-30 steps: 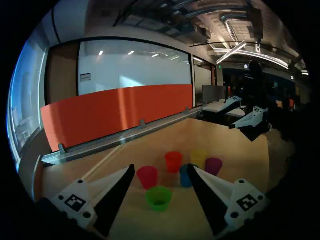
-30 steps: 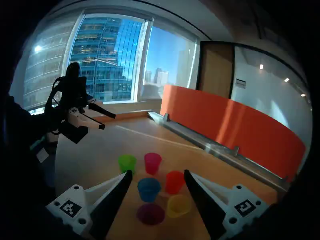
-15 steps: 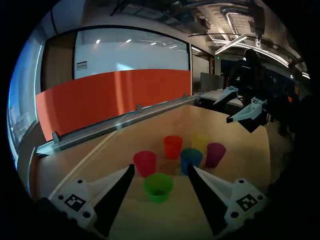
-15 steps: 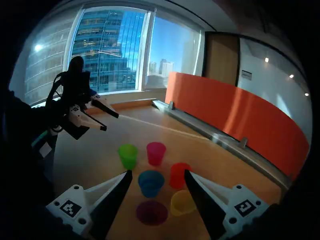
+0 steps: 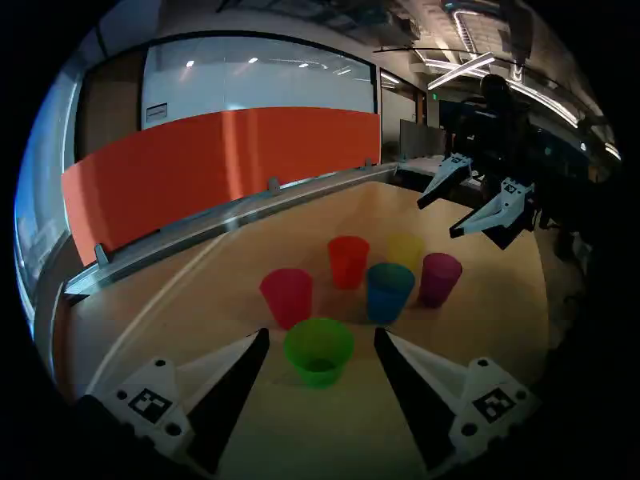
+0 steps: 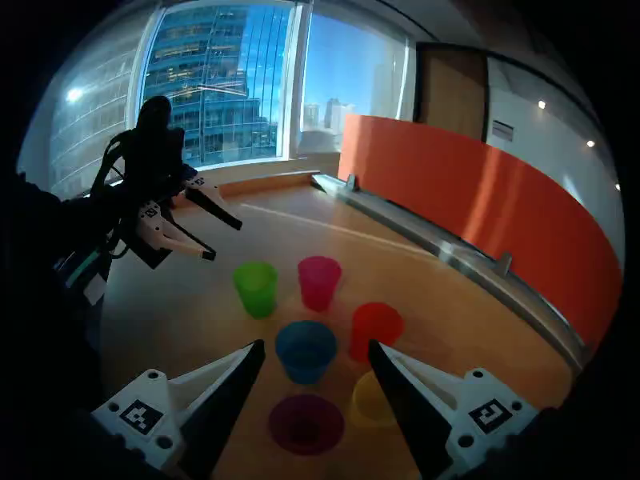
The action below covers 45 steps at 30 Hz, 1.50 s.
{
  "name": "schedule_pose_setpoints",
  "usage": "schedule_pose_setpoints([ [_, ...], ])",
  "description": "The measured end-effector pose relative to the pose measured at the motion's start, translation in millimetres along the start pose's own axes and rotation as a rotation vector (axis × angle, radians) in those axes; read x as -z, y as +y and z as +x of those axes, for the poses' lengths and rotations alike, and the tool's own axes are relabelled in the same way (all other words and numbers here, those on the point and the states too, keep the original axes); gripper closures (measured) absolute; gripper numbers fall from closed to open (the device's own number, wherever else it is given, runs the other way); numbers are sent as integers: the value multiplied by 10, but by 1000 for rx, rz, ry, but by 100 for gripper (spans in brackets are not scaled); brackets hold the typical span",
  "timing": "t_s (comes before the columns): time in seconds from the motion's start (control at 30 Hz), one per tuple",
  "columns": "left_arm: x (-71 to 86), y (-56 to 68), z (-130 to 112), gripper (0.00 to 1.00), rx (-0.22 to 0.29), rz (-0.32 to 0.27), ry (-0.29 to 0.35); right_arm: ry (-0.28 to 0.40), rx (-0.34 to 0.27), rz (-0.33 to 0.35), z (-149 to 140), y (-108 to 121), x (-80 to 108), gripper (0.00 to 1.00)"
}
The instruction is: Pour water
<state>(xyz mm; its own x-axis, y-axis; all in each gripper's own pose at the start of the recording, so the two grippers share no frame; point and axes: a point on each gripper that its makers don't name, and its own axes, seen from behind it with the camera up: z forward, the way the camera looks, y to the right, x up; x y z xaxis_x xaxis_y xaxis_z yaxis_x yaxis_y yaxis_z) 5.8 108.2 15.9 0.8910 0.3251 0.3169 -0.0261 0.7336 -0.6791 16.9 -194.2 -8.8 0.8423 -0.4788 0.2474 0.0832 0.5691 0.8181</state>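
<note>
6 cups are found upright in a close cluster on the wooden table (image 5: 200, 288): green cup (image 5: 318, 352), pink cup (image 5: 287, 296), red cup (image 5: 348, 262), yellow cup (image 5: 405, 250), blue cup (image 5: 390, 292) and purple cup (image 5: 439, 279). The left gripper (image 5: 319, 330) is held spread and empty, with the green cup just ahead between its tips. The right gripper (image 6: 315, 344) is likewise spread and empty, and the purple cup is seen between its fingers in the right gripper view. No cup is gripped. Which cup holds water cannot be told. The step in hand is judged to be the approach to a first grasp. It is advised that 1 cup be taken squarely at mid-wall, with light pressure so the wall is not crushed, and that the close neighbours not be knocked.
</note>
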Motion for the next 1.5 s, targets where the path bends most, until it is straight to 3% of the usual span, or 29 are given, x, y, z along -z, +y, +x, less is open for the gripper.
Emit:
schedule_pose_setpoints([
  [0.87,-405,-64,-588,2,1,-27,-138,-129,-17,46,-437,-43,-536,0],
  [1.5,-692,-31,-673,2,14,-70,-161,-201,-23,59,-612,-43,-817,0],
])
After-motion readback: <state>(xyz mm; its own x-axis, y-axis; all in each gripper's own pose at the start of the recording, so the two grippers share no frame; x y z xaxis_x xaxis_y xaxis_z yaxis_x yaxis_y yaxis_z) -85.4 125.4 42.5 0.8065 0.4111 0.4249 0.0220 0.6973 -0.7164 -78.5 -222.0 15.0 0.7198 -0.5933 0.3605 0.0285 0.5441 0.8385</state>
